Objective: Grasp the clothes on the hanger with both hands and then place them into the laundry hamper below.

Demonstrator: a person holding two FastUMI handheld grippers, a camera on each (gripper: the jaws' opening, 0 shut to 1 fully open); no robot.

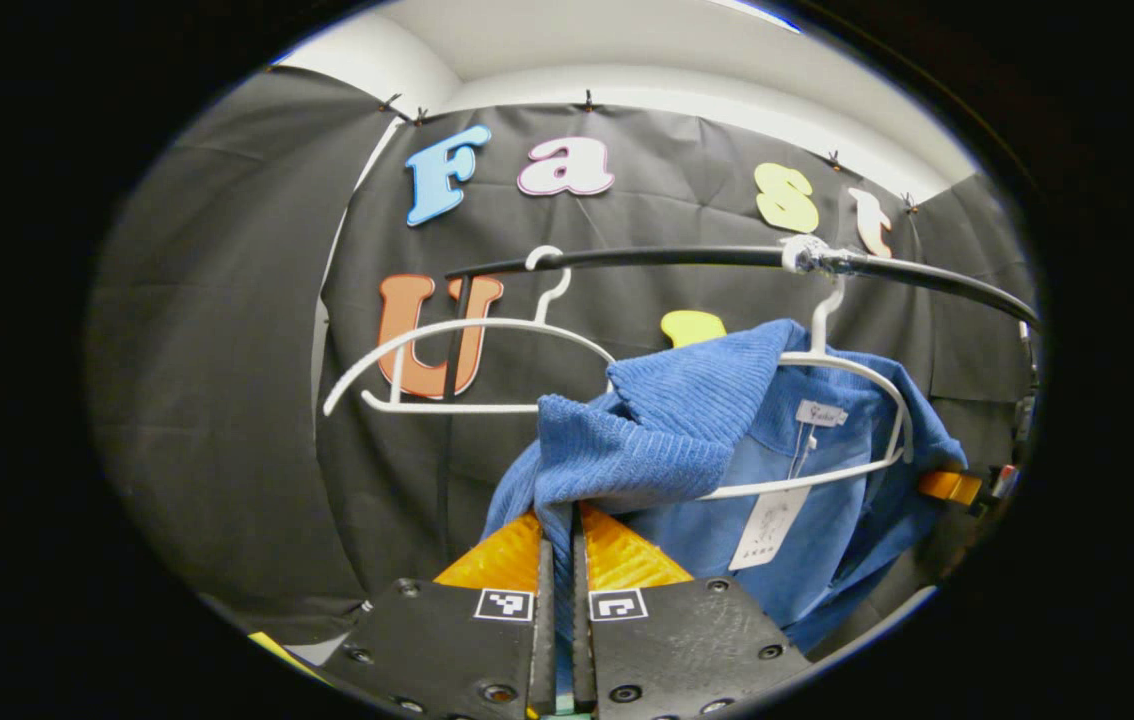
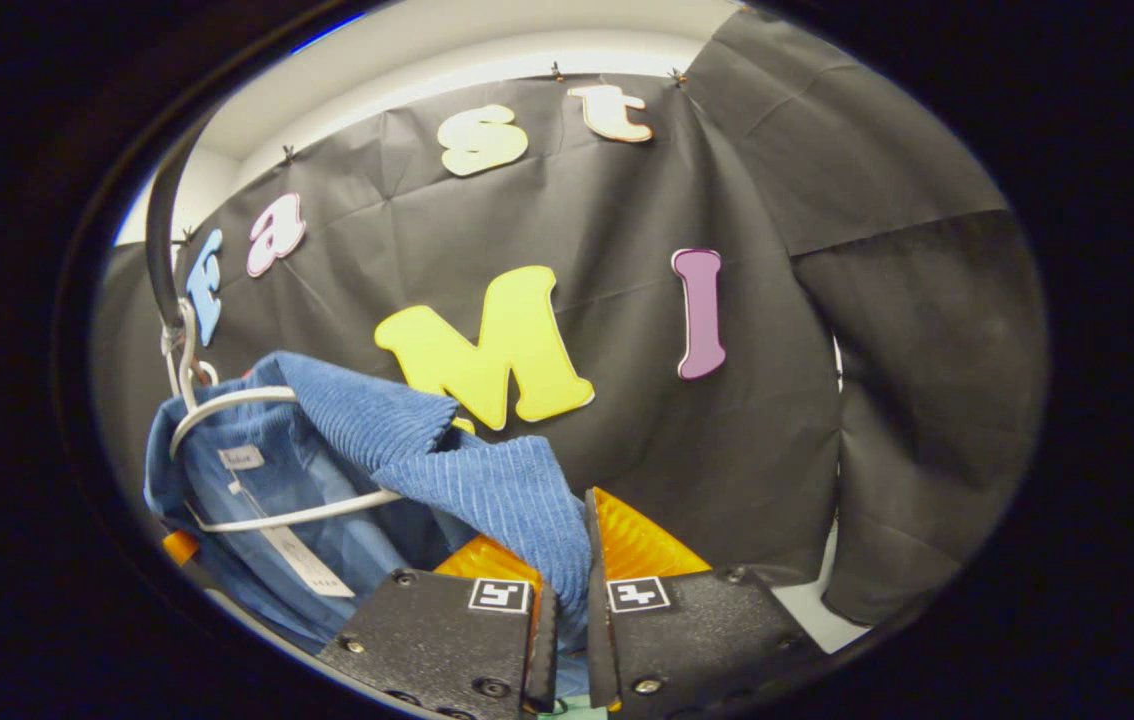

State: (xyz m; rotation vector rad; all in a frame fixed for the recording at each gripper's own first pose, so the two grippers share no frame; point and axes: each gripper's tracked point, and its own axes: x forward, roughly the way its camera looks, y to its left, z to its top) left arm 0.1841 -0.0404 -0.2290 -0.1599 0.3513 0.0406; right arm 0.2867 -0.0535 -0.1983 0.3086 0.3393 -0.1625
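Two hangers (image 1: 467,370), one blue garment (image 1: 687,430), both grippers (image 1: 557,545) clamping it.

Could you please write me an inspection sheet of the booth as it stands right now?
Surface: nothing seen.
Job's things: blue corduroy shirt partly pulled off its white hanger, collar side still draped on it; the hanger hooks on the black rail. A paper tag hangs inside the shirt.
Clutter: an empty white hanger on the same rail.
Grippers: left tongs shut on a fold of the shirt; right tongs shut on another fold.
Cables: nothing seen.
Surroundings: black cloth wall, white ceiling above.
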